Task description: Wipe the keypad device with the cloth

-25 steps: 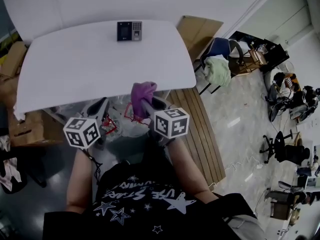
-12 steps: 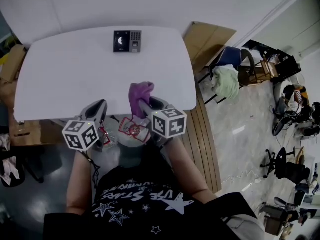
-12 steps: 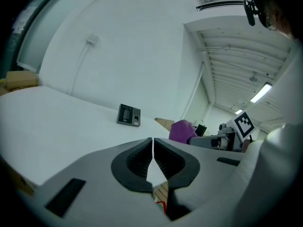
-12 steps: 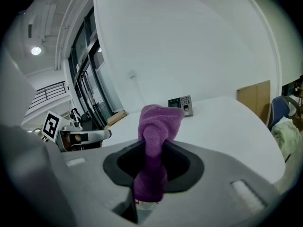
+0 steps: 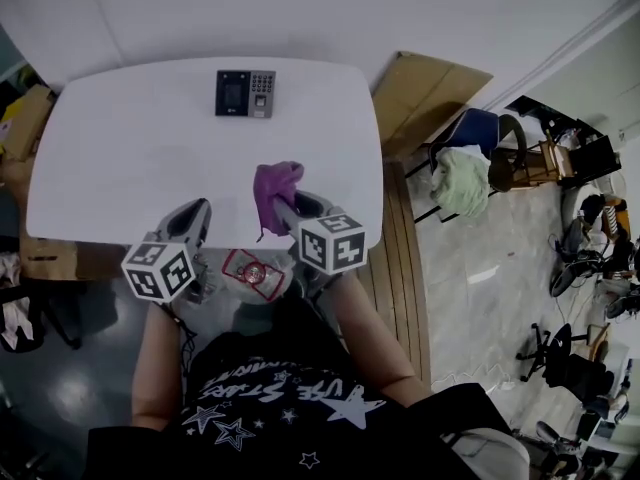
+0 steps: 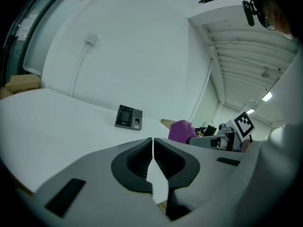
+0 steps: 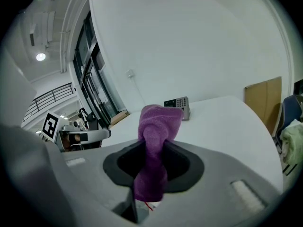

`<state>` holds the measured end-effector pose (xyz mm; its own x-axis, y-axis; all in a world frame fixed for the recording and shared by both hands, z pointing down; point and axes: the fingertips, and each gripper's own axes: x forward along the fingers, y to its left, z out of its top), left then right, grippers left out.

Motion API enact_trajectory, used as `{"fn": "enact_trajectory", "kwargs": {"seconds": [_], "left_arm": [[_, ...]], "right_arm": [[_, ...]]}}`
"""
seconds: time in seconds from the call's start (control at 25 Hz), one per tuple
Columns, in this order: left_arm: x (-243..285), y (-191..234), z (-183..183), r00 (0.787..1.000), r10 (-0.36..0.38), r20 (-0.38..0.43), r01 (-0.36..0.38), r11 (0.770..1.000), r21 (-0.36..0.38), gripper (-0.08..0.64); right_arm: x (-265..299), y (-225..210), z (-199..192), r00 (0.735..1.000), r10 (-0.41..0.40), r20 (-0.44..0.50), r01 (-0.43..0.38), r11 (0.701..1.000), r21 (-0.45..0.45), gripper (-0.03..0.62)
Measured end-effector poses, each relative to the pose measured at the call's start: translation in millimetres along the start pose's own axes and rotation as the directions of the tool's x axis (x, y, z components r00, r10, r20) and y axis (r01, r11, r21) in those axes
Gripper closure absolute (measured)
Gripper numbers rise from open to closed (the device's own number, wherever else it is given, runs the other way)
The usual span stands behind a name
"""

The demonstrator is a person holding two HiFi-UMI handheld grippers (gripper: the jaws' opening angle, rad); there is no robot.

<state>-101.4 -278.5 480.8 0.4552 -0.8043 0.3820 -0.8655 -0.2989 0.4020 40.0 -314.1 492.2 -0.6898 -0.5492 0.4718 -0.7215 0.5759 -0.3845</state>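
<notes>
The keypad device (image 5: 245, 93) stands near the far edge of the white table (image 5: 140, 158); it also shows as the keypad device (image 6: 128, 117) and the keypad device (image 7: 178, 107). A purple cloth (image 5: 272, 192) sticks up from my right gripper (image 5: 283, 208), which is shut on it over the table's near edge. In the right gripper view the cloth (image 7: 155, 148) hangs between the jaws of the right gripper (image 7: 151, 162). My left gripper (image 5: 192, 218) sits at the near edge, jaws shut with nothing in them; the left gripper (image 6: 152, 157) points toward the device.
A cardboard panel (image 5: 430, 93) leans right of the table. A chair with a pale green garment (image 5: 462, 180) stands further right. Cardboard boxes (image 5: 25, 118) sit at the table's left end. A red-printed packet (image 5: 252, 270) hangs below the table's near edge by the person's torso.
Both grippers have come forward over the table's near edge, the right one carrying the cloth. The view has shifted so the table sits lower in the picture.
</notes>
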Motion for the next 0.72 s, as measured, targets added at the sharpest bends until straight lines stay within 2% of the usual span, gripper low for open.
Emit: {"fn": "enact_trajectory", "kwargs": {"seconds": [0.36, 0.72], "left_arm": [[35.5, -13.3, 21.7, 0.997, 0.074, 0.037, -0.074, 0.997, -0.001, 0.541], [42.1, -13.7, 24.4, 0.989, 0.134, 0.056, -0.132, 0.990, -0.042, 0.541]], "right_arm": [[2.4, -47.5, 17.5, 0.998, 0.054, -0.027, -0.054, 0.999, -0.009, 0.494], [13.7, -65.4, 28.0, 0.994, 0.093, -0.063, -0.096, 0.995, -0.040, 0.494]]}}
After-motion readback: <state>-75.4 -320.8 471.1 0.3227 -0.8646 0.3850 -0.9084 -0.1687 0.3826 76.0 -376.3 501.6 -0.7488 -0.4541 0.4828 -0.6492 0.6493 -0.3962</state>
